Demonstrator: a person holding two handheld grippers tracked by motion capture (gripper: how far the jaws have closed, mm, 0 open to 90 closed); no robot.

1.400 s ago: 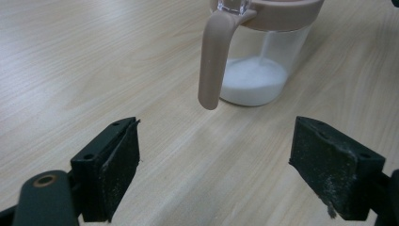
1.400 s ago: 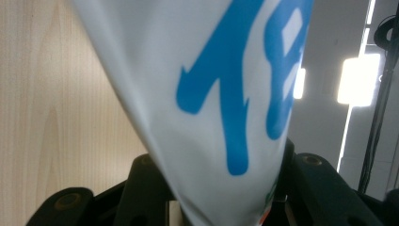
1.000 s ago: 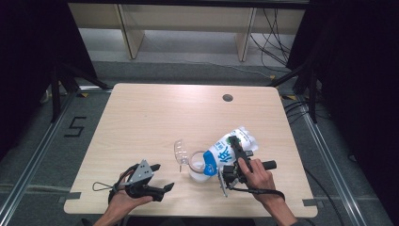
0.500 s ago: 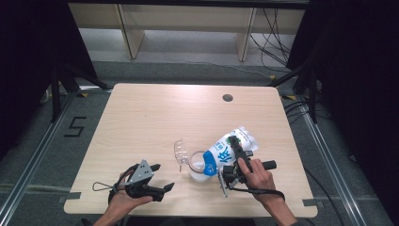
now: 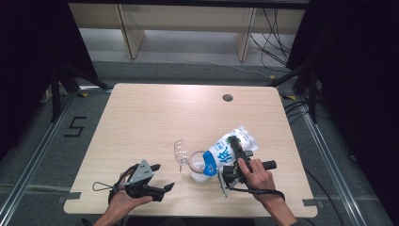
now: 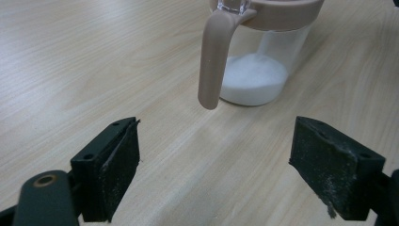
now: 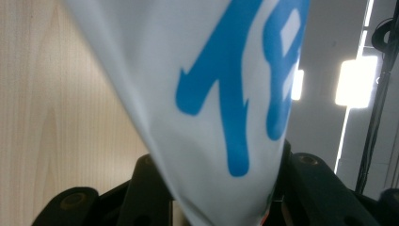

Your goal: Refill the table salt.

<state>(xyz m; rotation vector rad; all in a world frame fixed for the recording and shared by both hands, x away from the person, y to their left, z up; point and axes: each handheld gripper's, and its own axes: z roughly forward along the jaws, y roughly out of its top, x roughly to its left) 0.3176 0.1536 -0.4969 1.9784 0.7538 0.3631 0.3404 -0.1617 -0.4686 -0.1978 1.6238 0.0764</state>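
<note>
Two grippers are at work near the front edge of the table (image 5: 141, 117), and the pour turns on how the bag (image 5: 234, 146) lies over the jar (image 5: 197, 165). The right gripper (image 5: 234, 153) is clamped on the white bag with blue lettering, its jaws pressing both faces of the bag in the right gripper view (image 7: 226, 103). The bag's long axis slants from far right down toward near left, its low corner at the jar's open mouth. The jar stands just left of that gripper, lid (image 5: 179, 151) flipped up on its far-left side, white powder (image 6: 254, 77) lying in its bottom. The left gripper (image 5: 157, 176) rests well to the left with jaws wide apart and nothing between them, the jar's handle (image 6: 211, 61) ahead of it.
</note>
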